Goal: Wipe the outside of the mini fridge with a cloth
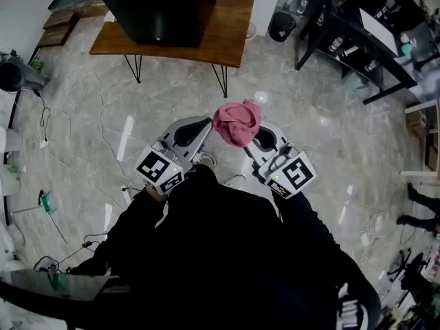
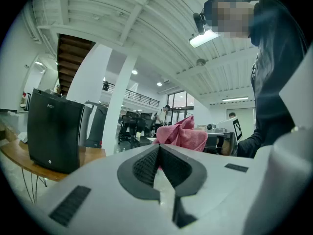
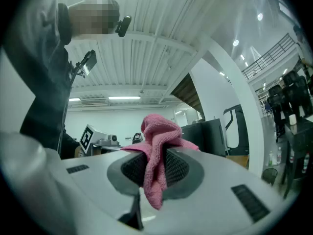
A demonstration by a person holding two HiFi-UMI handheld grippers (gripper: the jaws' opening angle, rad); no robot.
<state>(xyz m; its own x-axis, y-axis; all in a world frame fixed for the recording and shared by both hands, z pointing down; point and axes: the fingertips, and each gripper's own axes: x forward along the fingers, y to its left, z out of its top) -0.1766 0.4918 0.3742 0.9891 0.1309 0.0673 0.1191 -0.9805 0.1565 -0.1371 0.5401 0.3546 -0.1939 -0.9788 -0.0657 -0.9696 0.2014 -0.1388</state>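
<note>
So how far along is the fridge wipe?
Done: the pink cloth is clamped in the right gripper. In hand: it's held over the floor, with the left gripper shut and empty. Left: all the wiping. The black fridge on the wooden table isn't reached yet.

Wooden table (image 1: 227,36) on hairpin legs, black mini fridge (image 1: 161,5) standing on it, marbled floor (image 1: 172,102) beneath

a wooden table (image 1: 227,40) on black hairpin legs (image 1: 222,81) stands on a pale marble floor (image 1: 179,108), where thin cables (image 1: 103,126) trail at left. a black waste bin (image 1: 282,26) sits just beside the table, near a dark rack (image 1: 357,40) holding bottles (image 1: 336,44). a bystander's shoes (image 1: 418,198) show at the right edge.
</note>
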